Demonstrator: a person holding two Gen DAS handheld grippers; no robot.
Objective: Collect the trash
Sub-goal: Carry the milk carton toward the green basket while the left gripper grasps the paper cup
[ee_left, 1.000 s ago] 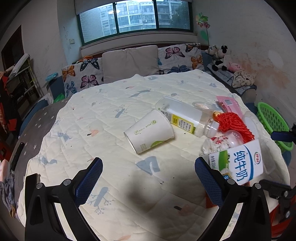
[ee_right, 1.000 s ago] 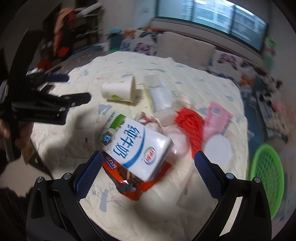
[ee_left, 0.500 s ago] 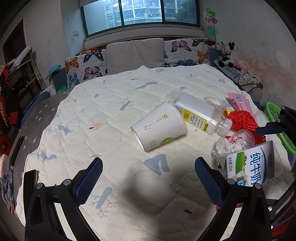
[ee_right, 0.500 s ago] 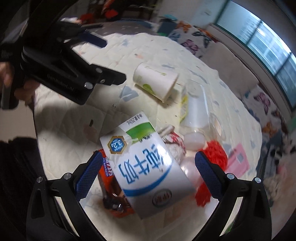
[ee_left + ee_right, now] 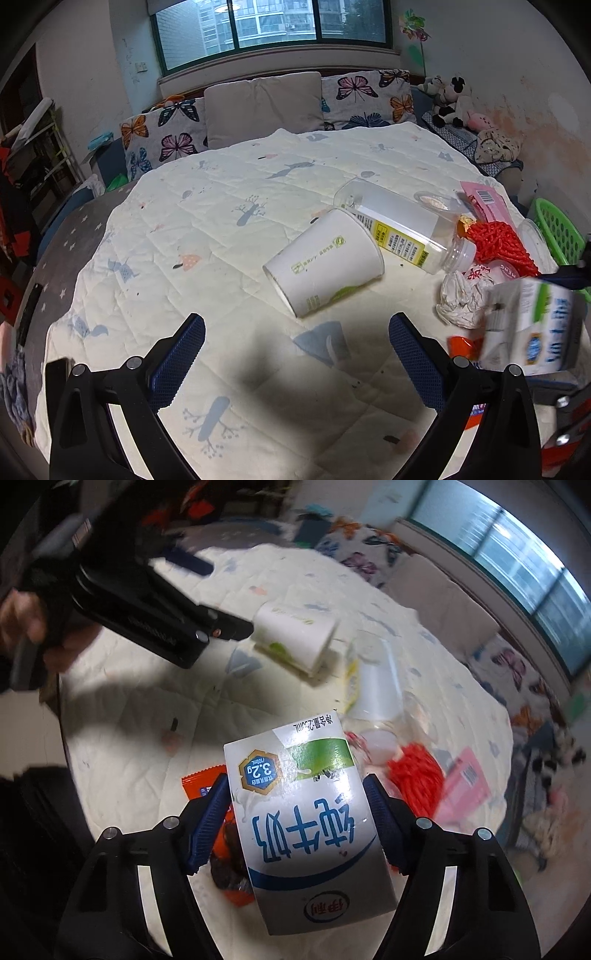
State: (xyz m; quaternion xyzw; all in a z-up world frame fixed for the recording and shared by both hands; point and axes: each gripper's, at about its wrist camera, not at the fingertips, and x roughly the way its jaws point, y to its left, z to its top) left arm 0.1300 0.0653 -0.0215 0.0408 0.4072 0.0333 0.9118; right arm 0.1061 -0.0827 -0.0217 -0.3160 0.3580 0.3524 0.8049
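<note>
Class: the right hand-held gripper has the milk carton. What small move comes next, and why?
Probably lift the milk carton and carry it toward the green basket: the right hand-held gripper is shut on its sides, and the basket sits beyond the pile.

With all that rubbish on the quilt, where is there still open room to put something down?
The quilt is bare between the butterfly pillows and the tipped paper cup, and in front of the left gripper. It is crowded beyond the cup: clear jar, red mesh, crumpled paper, milk carton.
</note>
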